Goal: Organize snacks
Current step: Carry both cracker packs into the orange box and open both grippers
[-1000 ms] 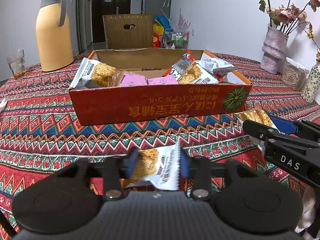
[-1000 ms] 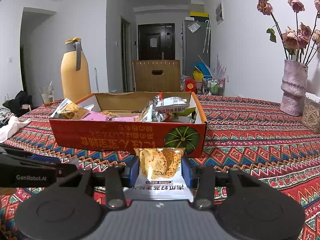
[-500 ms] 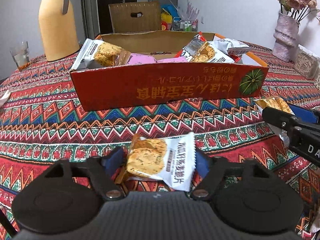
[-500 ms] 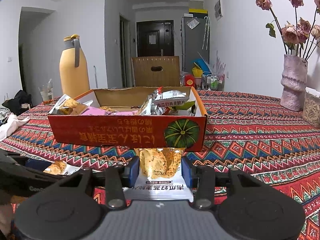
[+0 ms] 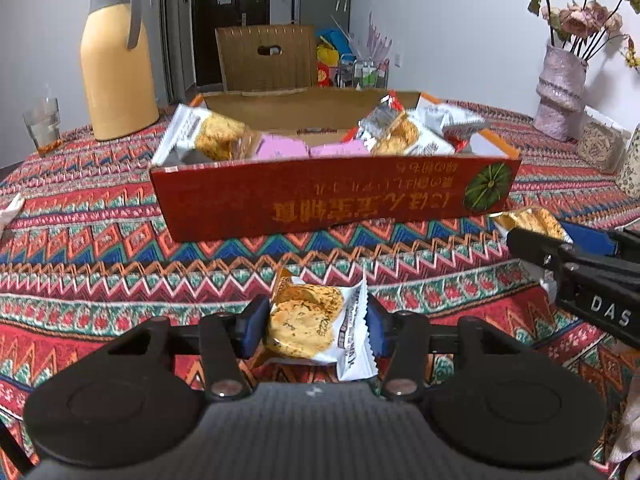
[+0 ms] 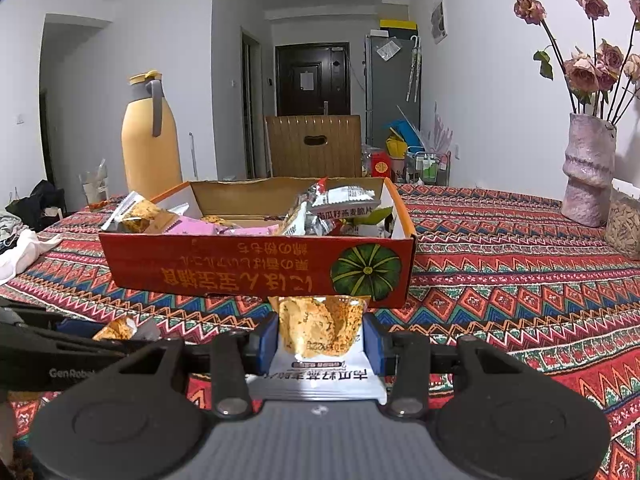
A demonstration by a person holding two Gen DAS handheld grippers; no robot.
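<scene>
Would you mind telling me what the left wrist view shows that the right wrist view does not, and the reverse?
Only the left wrist view shows the left tongs shut on their cracker packet, their jaws having just been closing on it. Only the right wrist view shows the refrigerator and the right tongs shut on the second packet. Both show the red snack box, yellow jug and patterned tablecloth.

Box [image 5: 336, 196]: on the bench [image 5: 80, 240], mid-bench, snack packets [image 5: 216, 138] piled inside.
Flask [image 5: 118, 60]: behind the box, to its left.
Glass [image 5: 42, 126]: left of the flask.
Vase [image 6: 590, 172]: far right on the bench.
Chair [image 6: 314, 146]: beyond the bench, behind the box.
Loose packet [image 5: 316, 326]: on the bench before the box.
</scene>
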